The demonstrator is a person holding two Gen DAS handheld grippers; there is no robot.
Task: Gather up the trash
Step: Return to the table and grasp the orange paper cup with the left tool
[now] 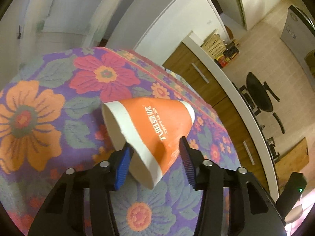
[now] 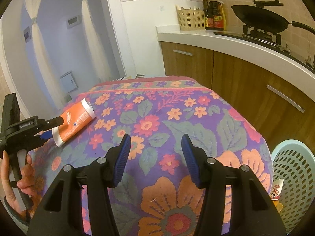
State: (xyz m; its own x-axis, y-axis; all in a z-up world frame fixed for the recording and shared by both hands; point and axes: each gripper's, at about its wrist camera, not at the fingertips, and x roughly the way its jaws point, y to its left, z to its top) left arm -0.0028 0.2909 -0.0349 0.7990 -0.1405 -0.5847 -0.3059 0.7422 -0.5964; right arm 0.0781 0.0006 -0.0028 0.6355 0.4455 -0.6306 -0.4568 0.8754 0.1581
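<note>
- One bench [image 2: 177, 106] fills both views, covered by a purple cloth with large orange and pink flowers; nothing lies on it but a single piece of trash.
- Beside the bench, at the right edge of the right wrist view, stands a pale blue perforated basket [image 2: 295, 169] with a printed wrapper already inside; by my judgement that is where the trash is meant to go.
- The trash in hand is an orange paper cup [image 1: 157, 125] with white bands at rim and base. It lies on its side near the bench's left edge, on the opposite side from the basket.
- Its long axis runs slantwise across the left jaws' line: open mouth toward the near left, base toward the far right.
- The left gripper [image 1: 155, 149] is by far the nearer. Its jaws straddle the cup's mouth end at a middling spread, the left blue pad at the rim, the right one against the orange wall. The rim looks slightly pushed in there, so I read this as a grip just taken, though how firm I cannot tell.
- The right gripper [image 2: 155, 147] hangs over the middle of the bench, well apart from the cup, jaws half open with nothing between them.
- A hand [image 2: 17, 177] holding the left gripper's handle shows at the right wrist view's left edge.
</note>
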